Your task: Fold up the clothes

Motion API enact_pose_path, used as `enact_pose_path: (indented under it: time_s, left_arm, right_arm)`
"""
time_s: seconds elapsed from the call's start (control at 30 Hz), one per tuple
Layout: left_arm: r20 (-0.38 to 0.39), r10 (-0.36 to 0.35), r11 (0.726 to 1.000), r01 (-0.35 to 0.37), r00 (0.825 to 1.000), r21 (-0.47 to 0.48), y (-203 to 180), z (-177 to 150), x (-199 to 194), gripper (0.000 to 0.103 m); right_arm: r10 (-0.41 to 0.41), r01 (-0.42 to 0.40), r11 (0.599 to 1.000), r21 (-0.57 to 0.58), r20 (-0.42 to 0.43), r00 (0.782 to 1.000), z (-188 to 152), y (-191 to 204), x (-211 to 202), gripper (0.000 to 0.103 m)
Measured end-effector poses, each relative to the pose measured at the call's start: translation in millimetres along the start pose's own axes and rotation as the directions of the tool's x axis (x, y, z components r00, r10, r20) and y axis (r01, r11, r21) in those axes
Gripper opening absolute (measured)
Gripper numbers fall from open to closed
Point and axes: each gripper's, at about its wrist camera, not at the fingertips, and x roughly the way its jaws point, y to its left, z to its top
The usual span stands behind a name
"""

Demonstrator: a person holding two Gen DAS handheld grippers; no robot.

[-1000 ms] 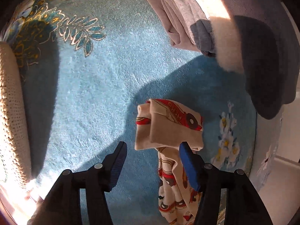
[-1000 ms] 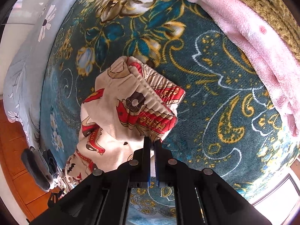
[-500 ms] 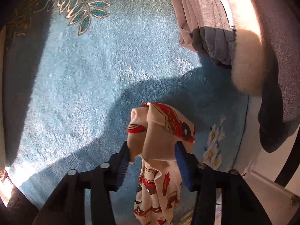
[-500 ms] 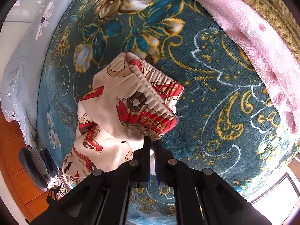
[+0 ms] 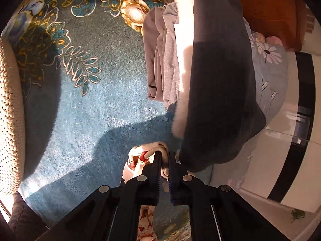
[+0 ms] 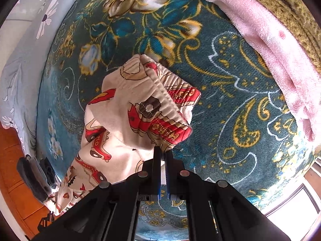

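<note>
My right tool (image 6: 163, 155) is clamped on the waistband of the car-print trousers (image 6: 128, 124), which hang bunched above the teal floral blanket (image 6: 230, 92). My left tool (image 5: 164, 156) is pinched together on another part of the same cloth, I think a folded edge, though the fingers hide most of it. Folded grey clothes (image 5: 160, 60) lie beyond, a pink blanket (image 6: 270, 40) off right.

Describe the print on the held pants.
Cream pants printed with red cartoon cars and lettering; clearest in the right wrist view.
</note>
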Motion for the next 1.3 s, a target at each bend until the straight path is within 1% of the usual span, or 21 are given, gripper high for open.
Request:
enact_pose_path:
  time_s: [0.1, 0.2, 0.27, 0.37, 0.43, 0.53, 0.6, 0.63, 0.7, 0.73, 0.77, 0.8, 0.87, 0.9, 1.03, 1.07, 1.13, 1.17, 1.2, 1.23, 1.3]
  left_arm:
    - [0.009, 0.002, 0.996, -0.001, 1.000, -0.093, 24, 18, -12, 0.006]
    - [0.044, 0.037, 0.984, -0.028, 0.998, -0.178, 57, 47, -20, 0.007]
    - [0.075, 0.039, 0.976, -0.023, 0.996, -0.215, 74, 55, -18, 0.004]
    - [0.104, 0.053, 0.976, -0.029, 0.993, -0.217, 83, 75, -13, 0.004]
    - [0.097, 0.047, 0.976, -0.025, 0.994, -0.216, 89, 81, -7, 0.004]
    - [0.053, 0.072, 0.987, -0.064, 0.996, -0.147, 92, 79, 3, 0.005]
    - [0.028, 0.119, 0.990, -0.116, 0.993, -0.079, 96, 73, 13, 0.006]
    - [0.017, 0.144, 0.989, -0.143, 0.989, -0.046, 98, 70, 19, 0.010]
    - [-0.003, 0.196, 0.980, -0.196, 0.981, 0.022, 102, 64, 30, 0.028]
    - [-0.011, 0.222, 0.974, -0.221, 0.975, 0.056, 104, 60, 36, 0.043]
    - [-0.013, 0.240, 0.968, -0.238, 0.971, 0.084, 106, 59, 42, 0.049]
    - [-0.010, 0.263, 0.959, -0.260, 0.965, 0.114, 108, 60, 49, 0.051]
    - [0.024, 0.326, 0.934, -0.326, 0.945, 0.145, 111, 64, 59, 0.054]
    - [0.041, 0.333, 0.931, -0.335, 0.942, 0.145, 113, 66, 62, 0.055]
    - [0.100, 0.324, 0.931, -0.336, 0.941, 0.145, 112, 73, 71, 0.056]
    - [0.114, 0.323, 0.930, -0.337, 0.940, 0.147, 110, 74, 73, 0.055]
    - [0.141, 0.348, 0.911, -0.370, 0.927, 0.183, 105, 72, 76, 0.053]
    - [0.145, 0.341, 0.911, -0.365, 0.929, 0.192, 103, 71, 76, 0.033]
    - [0.143, 0.323, 0.917, -0.347, 0.936, 0.198, 101, 71, 75, 0.016]
    - [0.138, 0.312, 0.922, -0.335, 0.940, 0.195, 99, 70, 75, 0.007]
    - [0.147, 0.282, 0.929, -0.308, 0.948, 0.204, 87, 68, 67, 0.007]
  right_arm:
    - [-0.002, 0.002, 0.999, 0.032, 0.017, 1.000, 1, -4, -6, 0.005]
    - [-0.005, 0.004, 0.999, 0.047, 0.028, 1.000, 1, -3, -12, 0.005]
    - [-0.004, 0.003, 0.999, 0.036, 0.044, 0.999, 1, 0, -18, 0.005]
    - [-0.018, 0.018, 1.000, 0.003, 0.070, 0.997, 0, 7, -27, 0.005]
    - [-0.033, 0.034, 0.999, -0.008, 0.087, 0.996, -2, 9, -32, 0.003]
    - [-0.046, 0.045, 0.999, 0.010, 0.094, 0.995, -5, 5, -36, 0.003]
    - [-0.049, 0.047, 0.999, 0.021, 0.094, 0.994, -8, 3, -36, 0.003]
    - [-0.050, 0.048, 0.999, 0.026, 0.094, 0.994, -9, 2, -36, 0.003]
    - [-0.047, 0.046, 0.999, 0.019, 0.079, 0.996, -7, -8, -37, 0.003]
    - [-0.049, 0.048, 0.999, 0.011, 0.072, 0.996, -7, -9, -35, 0.003]
    - [-0.050, 0.050, 0.999, 0.004, 0.065, 0.997, -8, -10, -33, 0.004]
    - [-0.051, 0.051, 0.999, -0.003, 0.060, 0.997, -9, -9, -33, 0.004]
    - [-0.051, 0.052, 0.999, -0.005, 0.055, 0.997, -12, -9, -33, 0.004]
    - [-0.053, 0.053, 0.999, -0.004, 0.052, 0.997, -13, -10, -33, 0.004]
    - [-0.068, 0.068, 0.998, 0.003, 0.041, 0.997, -18, -17, -34, 0.004]
    - [-0.070, 0.070, 0.998, 0.005, 0.039, 0.997, -20, -19, -34, 0.004]
    - [-0.073, 0.073, 0.997, 0.009, 0.037, 0.997, -23, -22, -35, 0.004]
    - [-0.074, 0.073, 0.997, 0.010, 0.035, 0.997, -24, -24, -36, 0.004]
    - [-0.073, 0.073, 0.997, 0.011, 0.034, 0.997, -22, -34, -39, 0.004]
    - [-0.072, 0.072, 0.997, 0.011, 0.033, 0.997, -20, -44, -42, 0.004]
    - [-0.071, 0.071, 0.997, 0.010, 0.033, 0.997, -22, -44, -43, 0.004]
